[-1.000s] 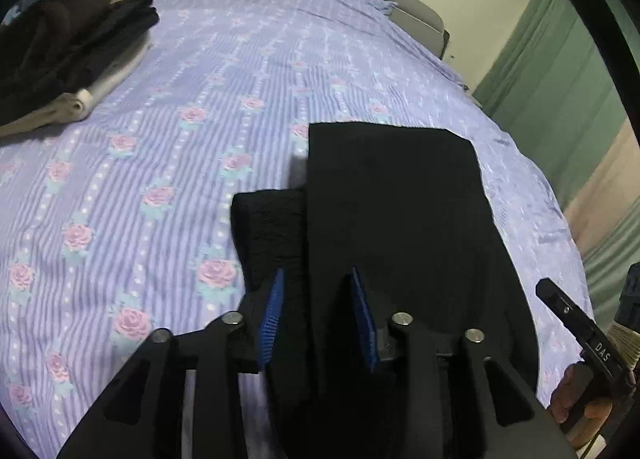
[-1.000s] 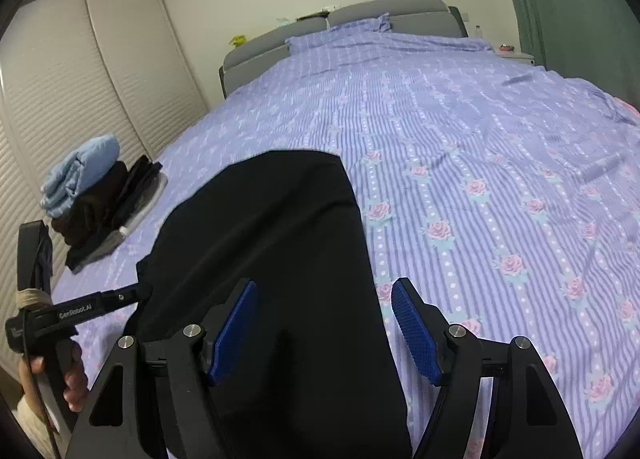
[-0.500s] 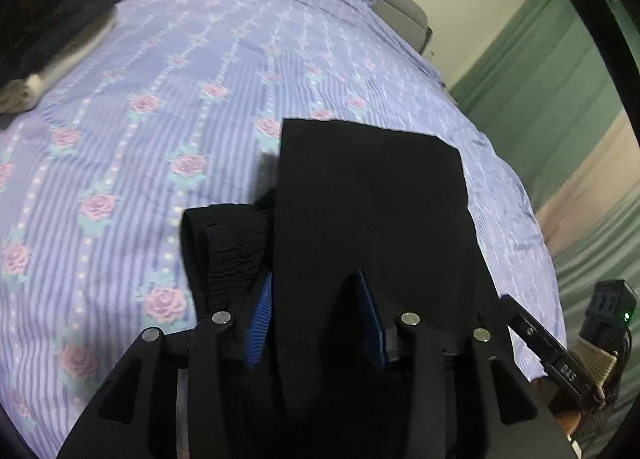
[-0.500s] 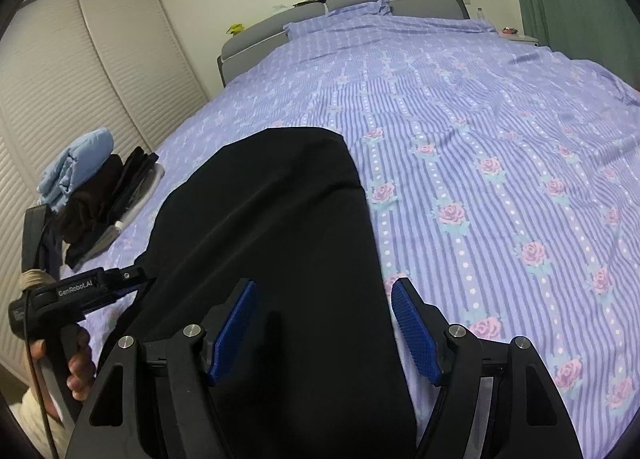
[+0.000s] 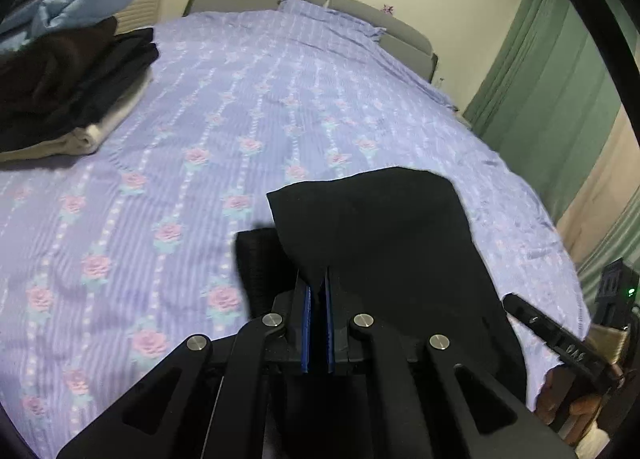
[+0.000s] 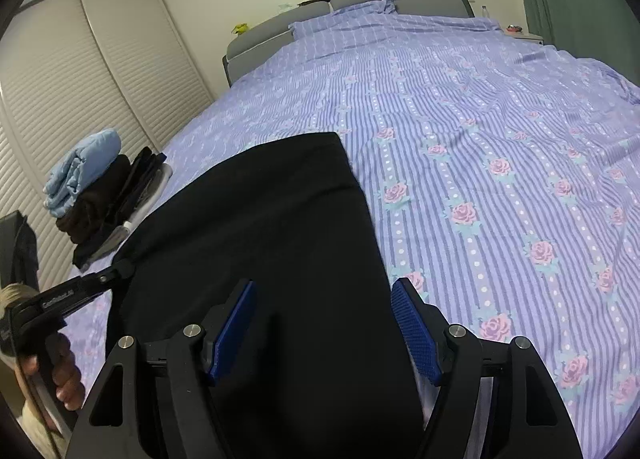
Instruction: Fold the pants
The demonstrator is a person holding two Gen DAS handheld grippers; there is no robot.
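"genrobot.ai" on left hand-held gripper [image 6: 124,267]

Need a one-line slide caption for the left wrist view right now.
Left gripper shut on the edge of black pants on a floral purple bedspread, clothes pile beyond.

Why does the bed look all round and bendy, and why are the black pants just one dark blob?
Both wrist views use fisheye lenses, curving the bed and darkening the corners. In the left view dim light hides folds in the black pants; the right view shows faint creases.
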